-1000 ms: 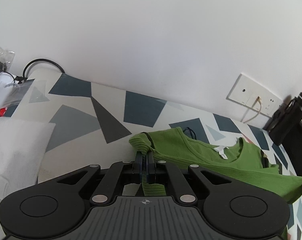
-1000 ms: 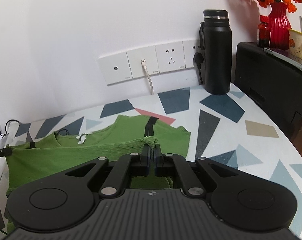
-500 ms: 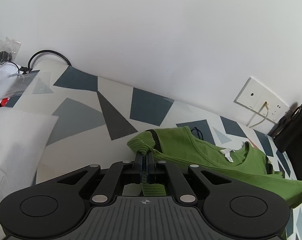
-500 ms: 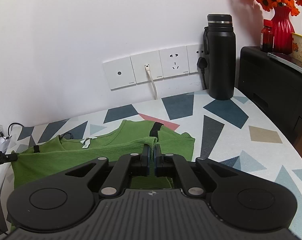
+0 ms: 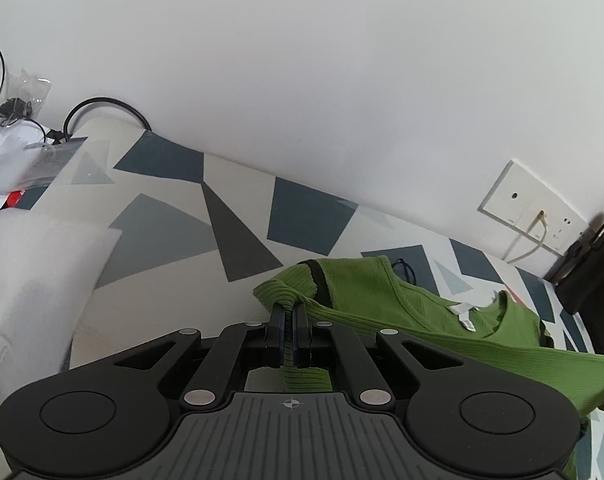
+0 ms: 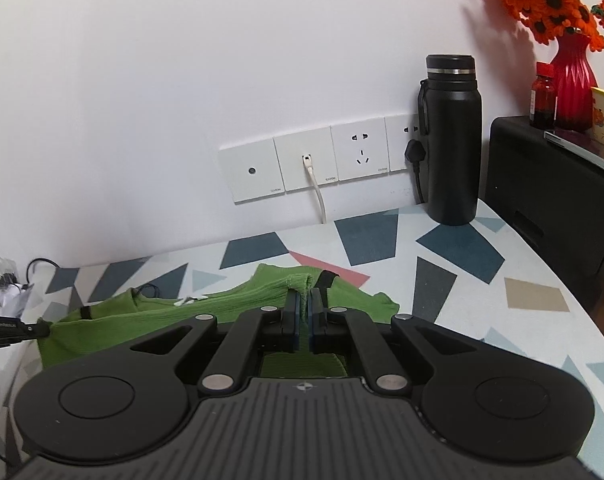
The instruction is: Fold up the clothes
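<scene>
Step in hand: folding the green ribbed top [image 5: 442, 320], judged to be carrying a pinched edge over toward the collar end.
Doing it well: both pinched corners kept level with each other and the cloth between them taut; edge laid square on the layer below before letting go; no dragging of the part already lying flat.
Left tool [image 5: 289, 330]: clenched on a bunch of green ribbed cloth, a strip of it showing between the pads and hanging behind them.
Right tool [image 6: 303, 320]: clenched too, on a raised fold of the same top, green cloth visible beneath the fingers.
Top's place: spread on the patterned tabletop [image 6: 442, 280], collar and white label [image 5: 464, 316] toward the wall, near edge lifted by both tools.
Nearby: black flask [image 6: 452, 140] standing by the wall sockets [image 6: 322, 164], well apart from the cloth; white foam sheet [image 5: 30, 280] off to the left.
Risk: thin ribbed knit liable to slip or stretch under uneven pull.
</scene>
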